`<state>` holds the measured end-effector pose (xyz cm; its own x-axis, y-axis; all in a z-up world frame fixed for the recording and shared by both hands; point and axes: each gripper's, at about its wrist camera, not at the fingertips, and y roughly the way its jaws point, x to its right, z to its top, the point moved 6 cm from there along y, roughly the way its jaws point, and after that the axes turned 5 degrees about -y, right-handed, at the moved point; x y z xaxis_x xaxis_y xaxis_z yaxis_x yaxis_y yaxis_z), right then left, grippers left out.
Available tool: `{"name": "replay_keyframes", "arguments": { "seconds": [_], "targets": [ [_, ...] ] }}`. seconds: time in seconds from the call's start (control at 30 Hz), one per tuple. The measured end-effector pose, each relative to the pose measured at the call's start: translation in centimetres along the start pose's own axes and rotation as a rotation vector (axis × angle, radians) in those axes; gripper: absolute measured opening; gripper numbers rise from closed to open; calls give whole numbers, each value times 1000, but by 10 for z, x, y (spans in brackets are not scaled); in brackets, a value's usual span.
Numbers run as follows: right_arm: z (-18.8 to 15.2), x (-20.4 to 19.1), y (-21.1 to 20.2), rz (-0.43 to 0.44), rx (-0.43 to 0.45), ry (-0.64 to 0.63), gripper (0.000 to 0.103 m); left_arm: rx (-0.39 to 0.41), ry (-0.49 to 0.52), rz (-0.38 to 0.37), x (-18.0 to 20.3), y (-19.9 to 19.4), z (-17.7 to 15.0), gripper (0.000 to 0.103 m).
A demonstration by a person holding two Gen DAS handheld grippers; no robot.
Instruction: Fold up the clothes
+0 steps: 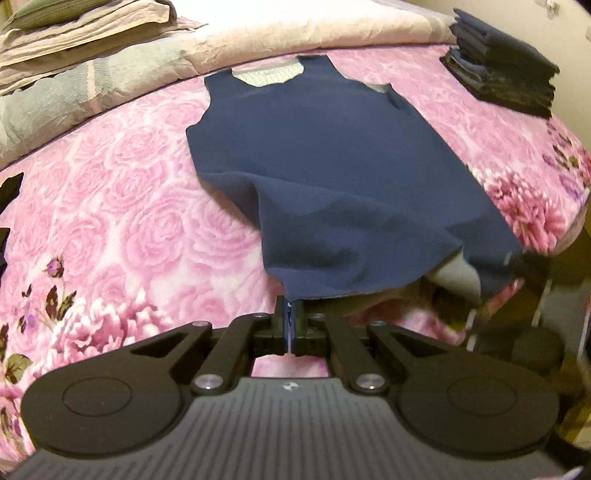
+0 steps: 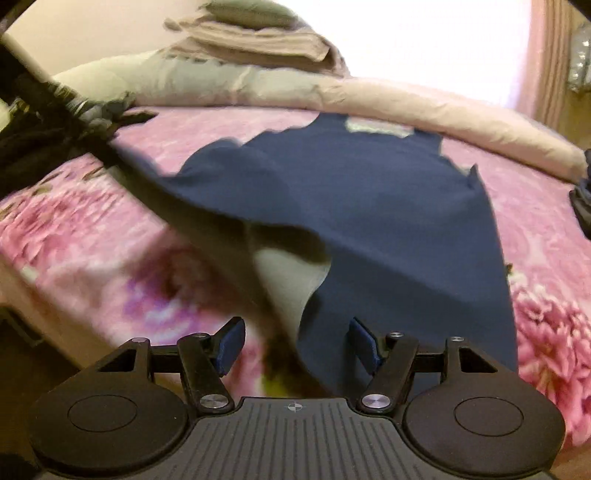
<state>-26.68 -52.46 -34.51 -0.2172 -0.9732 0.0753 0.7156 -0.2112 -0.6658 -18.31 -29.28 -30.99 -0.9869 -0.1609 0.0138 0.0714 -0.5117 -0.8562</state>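
Broadly, at nine o'clock in the left wrist view a dark scrap of cloth (image 1: 11, 188) sits at the edge of the pink rose-printed quilted bedspread (image 1: 122, 221), and toward ten and eleven o'clock lie a grey-blue striped folded blanket (image 1: 74, 92) and a beige crumpled duvet (image 1: 295, 33). Moving toward the centre, the navy blue sleeveless knit top (image 1: 314, 147) lies spread on the bedspread with its neckline at twelve o'clock showing a pale label, and its hem toward six o'clock, where the left gripper (image 1: 289, 317) has its black jaws pressed together on the hem's corner, lifting that edge so a light grey lining shows at four o'clock. At one to two o'clock a stack of folded dark garments (image 1: 506, 66) rests on the bedspread, well apart from the top. In the right wrist view, blurred dark gear fills nine to ten o'clock, the navy top (image 2: 369, 206) covers the middle with its hem at six o'clock, and the right gripper (image 2: 297, 345) stands with its blue-padded fingers (image 2: 231, 345) apart on either side of the hem's edge; cloth lies between them, but the pads do not press on it. Pink bedspread (image 2: 546, 280) fills three o'clock.
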Motion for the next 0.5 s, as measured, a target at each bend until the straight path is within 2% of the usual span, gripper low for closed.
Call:
{"name": "replay_keyframes", "arguments": {
  "seconds": [0.07,0.13,0.17,0.33,0.4,0.5],
  "targets": [
    [7,27,-3,-80,27,107,65,-10,13,1,-2,0,-3,0],
    [9,54,-11,-186,37,166,65,-14,19,-3,-3,1,-4,0],
    [8,62,-13,-244,31,154,66,-16,22,-5,-4,1,-5,0],
    [0,48,-6,-187,1,79,66,-13,28,-16,-5,3,-6,0],
    [-4,37,-3,-201,1,15,66,-14,33,-20,-6,4,-6,0],
    [-16,44,3,-225,-34,11,65,-19,35,-26,-8,6,-8,0]
  ]
}}
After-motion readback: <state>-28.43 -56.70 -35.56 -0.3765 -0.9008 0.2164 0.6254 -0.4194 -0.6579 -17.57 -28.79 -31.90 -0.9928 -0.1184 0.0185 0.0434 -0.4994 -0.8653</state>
